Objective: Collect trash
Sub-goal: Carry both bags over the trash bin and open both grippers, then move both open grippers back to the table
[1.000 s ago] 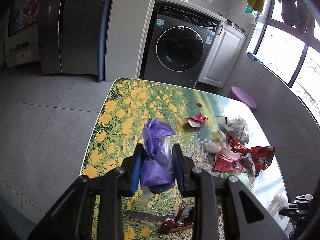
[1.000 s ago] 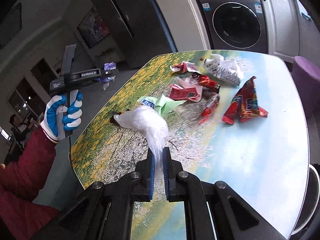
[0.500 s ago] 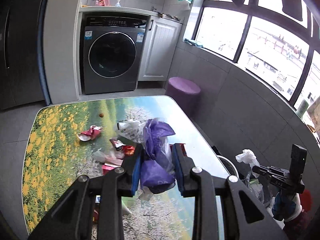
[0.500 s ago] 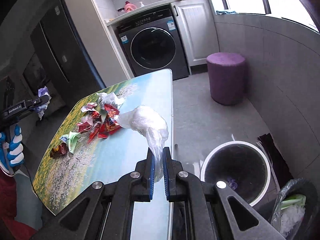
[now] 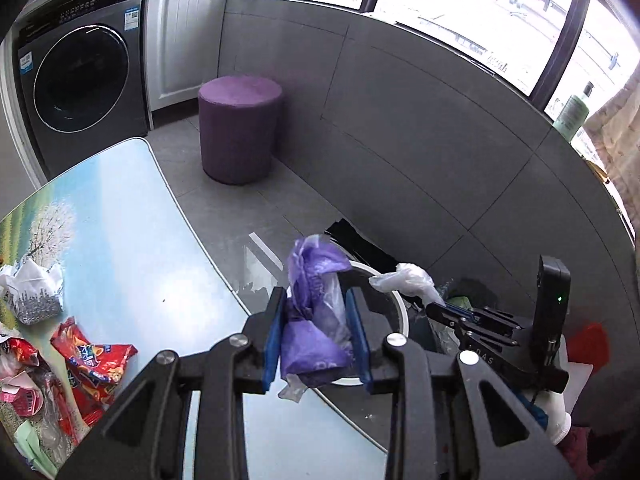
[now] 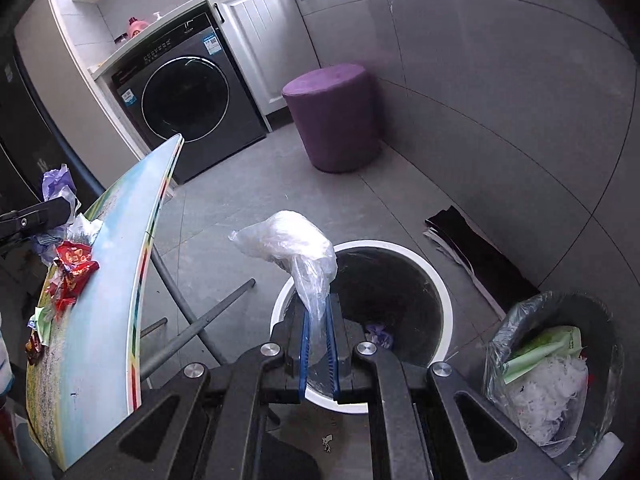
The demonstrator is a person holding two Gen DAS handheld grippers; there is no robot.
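Note:
My left gripper (image 5: 316,312) is shut on a crumpled purple plastic bag (image 5: 314,320), held past the table's edge near the white-rimmed bin (image 5: 394,308). My right gripper (image 6: 318,320) is shut on a clear plastic bag (image 6: 292,244) and holds it over the near rim of the same bin (image 6: 440,292), whose dark inside holds a small purple scrap (image 6: 378,334). The right gripper with its clear bag (image 5: 404,280) shows at the right of the left wrist view. The left gripper's purple bag (image 6: 58,184) shows at the left of the right wrist view.
The table (image 5: 120,248) carries red snack wrappers (image 5: 94,364) and a white crumpled packet (image 5: 32,292). A second bin lined with a bag (image 6: 556,372) stands right of the white one, full of waste. A purple stool (image 6: 334,116), a washing machine (image 6: 188,100) and a dark mat (image 6: 480,256) are on the floor.
Both grippers have swung right, away from the table and toward the bins, each still gripping its bag. The right gripper now hangs over the white-rimmed bin.

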